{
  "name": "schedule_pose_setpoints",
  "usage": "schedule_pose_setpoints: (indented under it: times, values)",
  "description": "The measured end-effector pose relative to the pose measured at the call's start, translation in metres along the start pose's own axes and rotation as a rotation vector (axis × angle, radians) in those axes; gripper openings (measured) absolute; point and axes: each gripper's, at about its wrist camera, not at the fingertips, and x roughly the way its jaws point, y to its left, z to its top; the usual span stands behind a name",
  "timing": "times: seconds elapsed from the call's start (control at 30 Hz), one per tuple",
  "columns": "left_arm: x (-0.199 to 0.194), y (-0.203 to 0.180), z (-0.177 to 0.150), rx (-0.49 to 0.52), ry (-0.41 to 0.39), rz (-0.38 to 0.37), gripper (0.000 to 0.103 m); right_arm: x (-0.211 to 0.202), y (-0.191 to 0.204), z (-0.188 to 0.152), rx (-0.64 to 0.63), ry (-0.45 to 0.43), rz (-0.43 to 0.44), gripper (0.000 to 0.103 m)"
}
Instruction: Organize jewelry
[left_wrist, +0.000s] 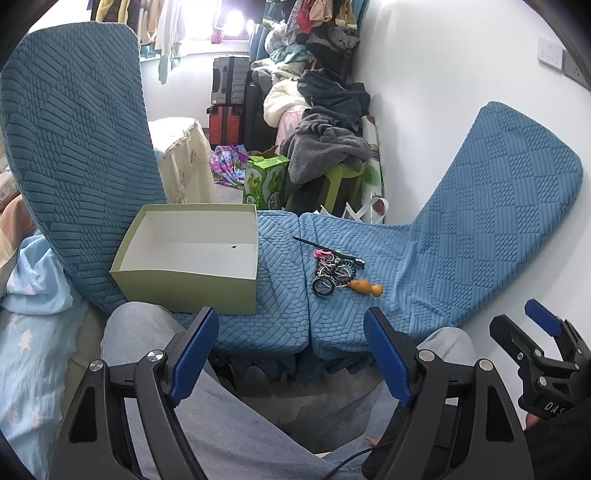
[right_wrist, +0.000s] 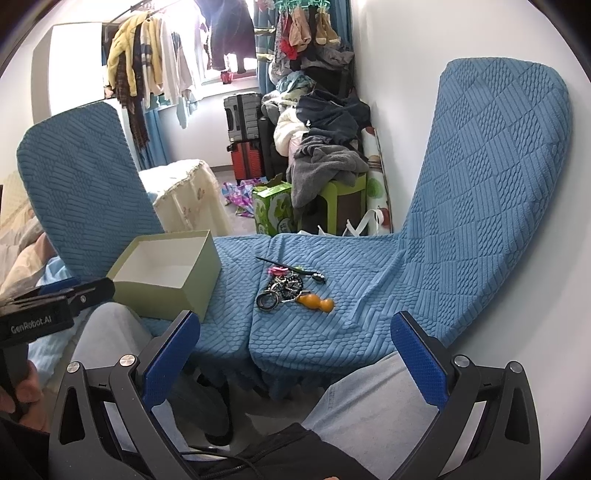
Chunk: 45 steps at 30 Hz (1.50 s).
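Fingers (left_wrist: 388, 363) spread wide, jewelry pile (left_wrist: 332, 271) ahead, well apart

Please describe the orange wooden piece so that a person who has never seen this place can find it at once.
Find the blue quilted seat cushion to the right of the open green box. A small jewelry pile lies on it. The gourd-shaped piece lies at the pile's near right edge, the only smooth orange thing among dark rings and chains.
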Motion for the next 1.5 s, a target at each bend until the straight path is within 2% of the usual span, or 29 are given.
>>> schedule_pose_setpoints:
  times: [0.67, 1.03, 1.13, 1.2, 1.27, 1.33, 1.43, 1.5]
  values:
    - [0.014, -0.001, 0.007, -0.006, 0.035, 0.003, 0.081, 0.017, 0.003, 0.006, -0.002, 0.031, 0.041, 0.103]
    - [0.058, -0.016, 0.015, 0.029, 0.094, -0.018, 0.081, 0.054, -0.018, 0.006, 0.036, 0.031, -0.021, 0.102]
    - [0.077, -0.021, 0.020, 0.038, 0.108, -0.033, 0.081, 0.078, -0.028, 0.004, 0.061, 0.053, -0.019, 0.097]
    - [0.096, -0.025, 0.024, 0.042, 0.116, -0.052, 0.081, 0.099, -0.034, 0.001, 0.057, 0.062, -0.020, 0.081]
    - [0.112, -0.028, 0.028, 0.039, 0.139, -0.079, 0.081, 0.117, -0.038, -0.002, 0.060, 0.062, -0.024, 0.074]
    - [0.128, -0.028, 0.030, 0.023, 0.157, -0.108, 0.080, 0.134, -0.040, -0.005, 0.060, 0.066, -0.015, 0.074]
    - [0.153, -0.031, 0.034, 0.013, 0.176, -0.110, 0.079, 0.156, -0.045, -0.006, 0.064, 0.072, -0.002, 0.070]
    - [0.169, -0.032, 0.036, 0.003, 0.190, -0.112, 0.079, 0.172, -0.048, -0.005, 0.058, 0.080, 0.003, 0.061]
